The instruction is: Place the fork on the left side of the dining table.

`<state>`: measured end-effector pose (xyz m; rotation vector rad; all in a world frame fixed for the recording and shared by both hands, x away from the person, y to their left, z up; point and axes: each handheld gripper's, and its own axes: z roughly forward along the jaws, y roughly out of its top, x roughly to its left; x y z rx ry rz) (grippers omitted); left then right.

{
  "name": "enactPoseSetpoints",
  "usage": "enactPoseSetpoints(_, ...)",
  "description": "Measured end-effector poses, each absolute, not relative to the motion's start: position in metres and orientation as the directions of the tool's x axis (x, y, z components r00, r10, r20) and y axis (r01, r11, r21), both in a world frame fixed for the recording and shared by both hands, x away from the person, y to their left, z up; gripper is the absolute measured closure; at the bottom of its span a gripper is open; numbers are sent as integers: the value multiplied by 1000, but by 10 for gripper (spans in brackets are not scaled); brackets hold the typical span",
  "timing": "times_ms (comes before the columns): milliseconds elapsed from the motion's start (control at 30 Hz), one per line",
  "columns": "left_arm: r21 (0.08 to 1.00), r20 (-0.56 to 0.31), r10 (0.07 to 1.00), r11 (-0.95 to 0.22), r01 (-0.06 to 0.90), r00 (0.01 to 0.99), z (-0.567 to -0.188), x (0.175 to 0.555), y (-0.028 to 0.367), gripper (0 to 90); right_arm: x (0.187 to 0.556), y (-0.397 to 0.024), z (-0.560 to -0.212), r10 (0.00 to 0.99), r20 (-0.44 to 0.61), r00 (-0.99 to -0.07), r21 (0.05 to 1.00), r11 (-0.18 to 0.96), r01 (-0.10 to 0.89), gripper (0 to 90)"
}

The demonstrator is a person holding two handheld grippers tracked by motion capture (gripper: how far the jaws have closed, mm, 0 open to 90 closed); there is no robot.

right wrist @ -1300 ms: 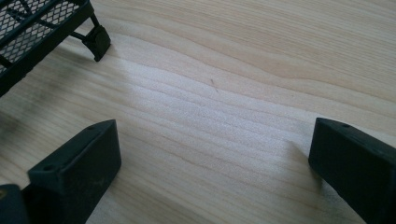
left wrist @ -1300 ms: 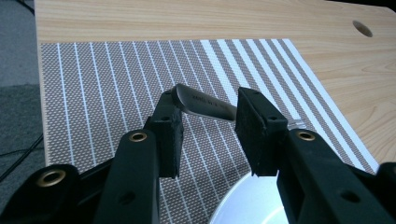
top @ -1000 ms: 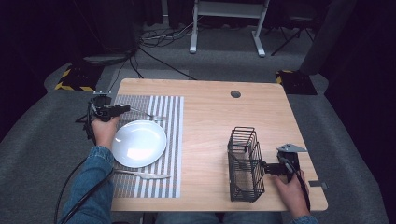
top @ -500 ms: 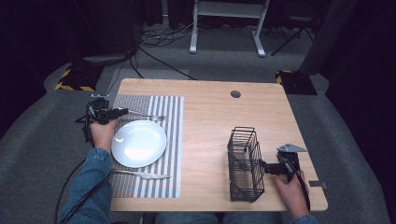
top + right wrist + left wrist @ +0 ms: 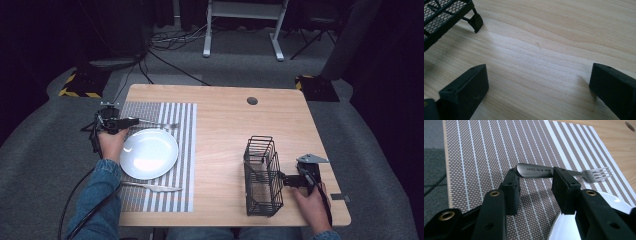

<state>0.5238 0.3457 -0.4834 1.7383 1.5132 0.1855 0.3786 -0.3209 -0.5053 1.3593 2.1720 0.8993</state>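
Observation:
A silver fork (image 5: 156,124) lies on the striped placemat (image 5: 186,150), just beyond a white plate (image 5: 149,153). My left gripper (image 5: 133,121) points right along the mat at the fork's handle. In the left gripper view the fork (image 5: 536,171) lies crosswise at the tips of the left gripper (image 5: 536,183). The jaws stand apart and their pads do not press on it. My right gripper (image 5: 287,180) rests beside a black wire basket (image 5: 262,175). The right gripper (image 5: 539,82) is open over bare wood, with the basket's corner (image 5: 444,12) at upper left.
A knife (image 5: 152,187) lies on the placemat (image 5: 486,145) in front of the plate (image 5: 619,203). The wooden table (image 5: 225,125) has a cable hole (image 5: 252,100) near its far edge. Dark floor and a desk frame lie beyond.

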Motion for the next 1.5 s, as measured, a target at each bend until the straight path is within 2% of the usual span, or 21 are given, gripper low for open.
enactPoseSetpoints(400,624,-383,897,76,777,220,-487,521,354,570,379,-321,-505,902,-14,-432,713,311,628,21)
enactPoseSetpoints(800,658,-377,896,81,749,235,-472,514,354,534,379,-321,-505,902,-14,-432,713,312,628,21)
enactPoseSetpoints(1500,810,-256,861,-57,584,439,-380,460,317,491,379,-321,-505,902,-15,-431,714,311,627,22)
